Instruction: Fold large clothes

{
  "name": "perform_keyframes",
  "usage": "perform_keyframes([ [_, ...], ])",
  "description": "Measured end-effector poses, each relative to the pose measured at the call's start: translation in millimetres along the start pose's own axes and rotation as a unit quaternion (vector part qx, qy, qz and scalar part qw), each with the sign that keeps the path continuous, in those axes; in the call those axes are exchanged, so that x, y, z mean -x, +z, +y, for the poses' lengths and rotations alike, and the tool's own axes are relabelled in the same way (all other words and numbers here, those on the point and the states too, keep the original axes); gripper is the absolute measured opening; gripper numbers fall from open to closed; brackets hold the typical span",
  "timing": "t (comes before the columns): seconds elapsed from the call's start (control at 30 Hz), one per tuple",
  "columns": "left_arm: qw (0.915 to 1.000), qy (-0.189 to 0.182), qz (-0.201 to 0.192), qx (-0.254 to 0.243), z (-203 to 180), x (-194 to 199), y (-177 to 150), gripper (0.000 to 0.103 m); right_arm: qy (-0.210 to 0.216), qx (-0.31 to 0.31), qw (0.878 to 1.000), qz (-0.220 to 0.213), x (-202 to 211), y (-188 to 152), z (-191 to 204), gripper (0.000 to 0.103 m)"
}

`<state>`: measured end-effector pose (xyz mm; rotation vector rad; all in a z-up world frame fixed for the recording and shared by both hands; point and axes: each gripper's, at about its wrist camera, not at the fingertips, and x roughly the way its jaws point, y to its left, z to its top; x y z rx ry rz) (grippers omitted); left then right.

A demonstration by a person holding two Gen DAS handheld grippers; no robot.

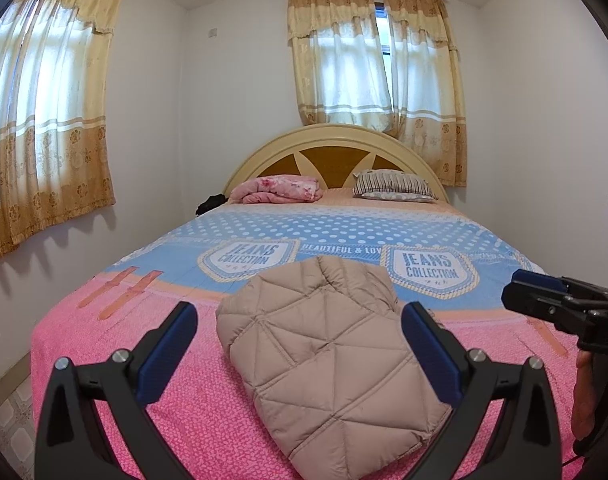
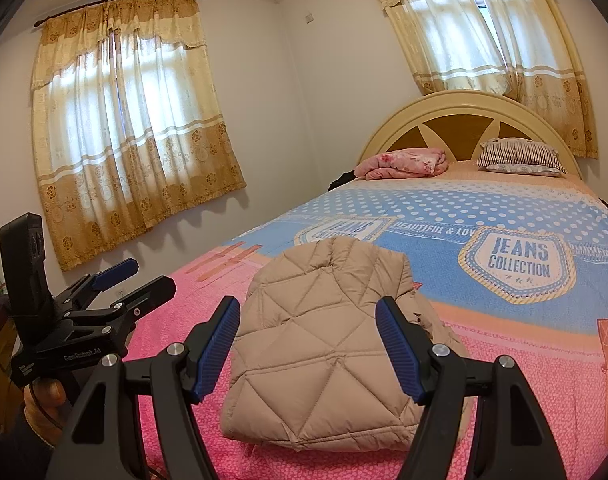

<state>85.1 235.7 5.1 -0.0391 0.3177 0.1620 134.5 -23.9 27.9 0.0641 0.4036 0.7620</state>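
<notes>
A beige quilted jacket point(image 1: 324, 356) lies folded into a compact bundle on the pink near end of the bed; the right wrist view shows it too point(image 2: 324, 340). My left gripper point(image 1: 300, 312) hovers over its near edge, open wide, with the blue pads clear of the fabric on both sides. My right gripper point(image 2: 308, 304) hangs the same way, open, its pads apart from the jacket. Each gripper shows in the other's view: the right gripper point(image 1: 512, 286) at the right edge, the left gripper point(image 2: 144, 276) at the left, a hand under each.
The bed cover point(image 1: 144, 360) is pink near me and blue further back. A folded pink blanket point(image 1: 278, 189) and a striped pillow point(image 1: 396, 186) lie by the headboard point(image 1: 332, 136). Curtained windows hang on the left wall and behind the bed.
</notes>
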Motion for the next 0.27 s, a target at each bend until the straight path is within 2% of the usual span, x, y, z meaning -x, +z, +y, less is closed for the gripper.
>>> perform_keyframes([
  [0.27, 0.9999, -0.009, -0.007, -0.011, -3.1, 0.1, -2.0, 0.103, -0.001, -0.003, 1.0, 0.0, 2.0, -2.0, -1.9, 0.071],
])
